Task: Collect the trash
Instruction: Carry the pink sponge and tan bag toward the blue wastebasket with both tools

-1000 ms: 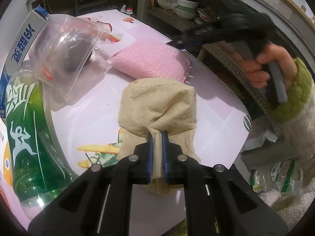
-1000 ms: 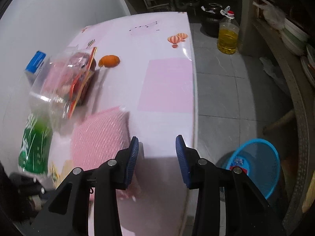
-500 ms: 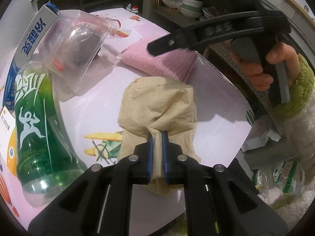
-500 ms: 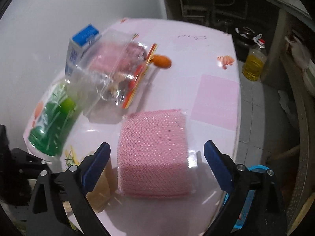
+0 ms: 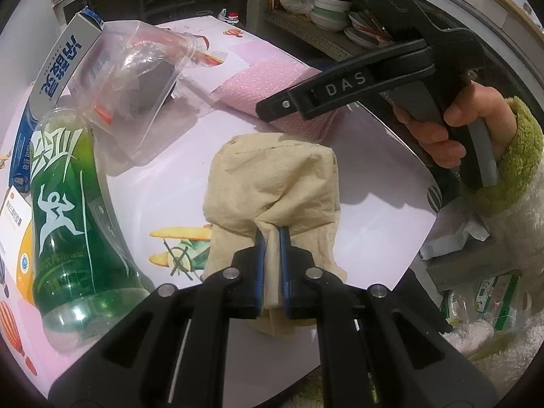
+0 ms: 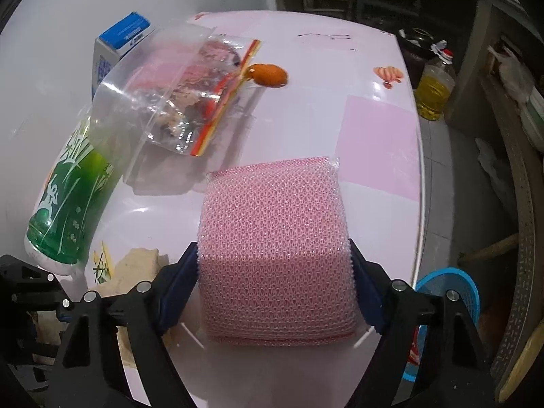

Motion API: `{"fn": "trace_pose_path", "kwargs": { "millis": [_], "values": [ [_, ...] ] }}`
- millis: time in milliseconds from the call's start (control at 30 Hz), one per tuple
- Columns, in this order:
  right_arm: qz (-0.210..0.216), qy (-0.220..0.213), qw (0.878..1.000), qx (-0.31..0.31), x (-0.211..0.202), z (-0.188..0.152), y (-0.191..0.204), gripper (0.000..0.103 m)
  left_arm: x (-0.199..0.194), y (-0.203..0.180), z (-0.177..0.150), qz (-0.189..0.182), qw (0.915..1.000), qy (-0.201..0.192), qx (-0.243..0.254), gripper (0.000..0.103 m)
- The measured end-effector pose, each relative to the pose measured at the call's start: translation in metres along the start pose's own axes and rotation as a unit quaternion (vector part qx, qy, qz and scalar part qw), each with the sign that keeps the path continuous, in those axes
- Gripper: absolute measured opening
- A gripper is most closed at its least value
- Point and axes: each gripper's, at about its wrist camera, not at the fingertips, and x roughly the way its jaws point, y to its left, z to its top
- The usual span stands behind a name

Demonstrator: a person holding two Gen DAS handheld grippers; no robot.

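We are pinching the crumpled beige tissue [image 5: 272,183] with our left tongs [image 5: 271,265], whose blue pads are pressed almost together on a gathered fold of it. The rest of the tissue is spreading out ahead of the tips onto the pink surface [image 5: 374,204]. To the left of these tongs a green plastic bottle [image 5: 64,224] is lying on its side, and beyond it a clear plastic container [image 5: 136,78] is leaning against a blue-and-white carton [image 5: 64,64].

Moving right, our right tongs [image 6: 275,265] are spread wide and are closing around the pink mesh sponge [image 6: 277,248]. The sponge is sitting squarely between the two blue pads, filling the gap, with both pads right at its side edges; we cannot tell whether they are pressing in yet. It is lying flat on the surface near the right edge. Ahead and left of these tongs a clear zip bag [image 6: 190,95] of scraps is lying, with a small orange piece [image 6: 268,74] just past it. Down to the right of the tongs, off the surface, a blue basket [image 6: 455,292] is standing on the floor.
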Motion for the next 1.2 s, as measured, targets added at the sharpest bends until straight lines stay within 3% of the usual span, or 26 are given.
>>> {"fn": "trace_pose_path", "kwargs": {
  "millis": [333,567,800,933,1200],
  "values": [
    [-0.007,-0.055,0.994,0.095,-0.036,-0.031,-0.031,0.078,-0.003,-0.007,0.010,-0.007,0.9998,-0.018,0.010,0.004],
    [-0.023,-0.092,0.976,0.194,-0.067,-0.072,-0.069,0.077,-0.004,-0.014,0.029,-0.013,0.9994,-0.028,0.018,0.004],
    [-0.035,-0.120,0.944,0.306,-0.093,-0.124,-0.113,0.077,-0.004,-0.039,0.060,-0.029,0.9972,-0.046,0.051,0.004],
    [-0.030,-0.134,0.917,0.374,-0.103,-0.159,-0.141,0.077,0.001,-0.059,0.078,-0.046,0.9952,-0.051,0.070,0.004],
    [-0.037,-0.139,0.873,0.466,-0.103,-0.219,-0.172,0.077,0.024,-0.103,0.107,-0.100,0.9900,-0.034,0.093,0.004]
  ]
}}
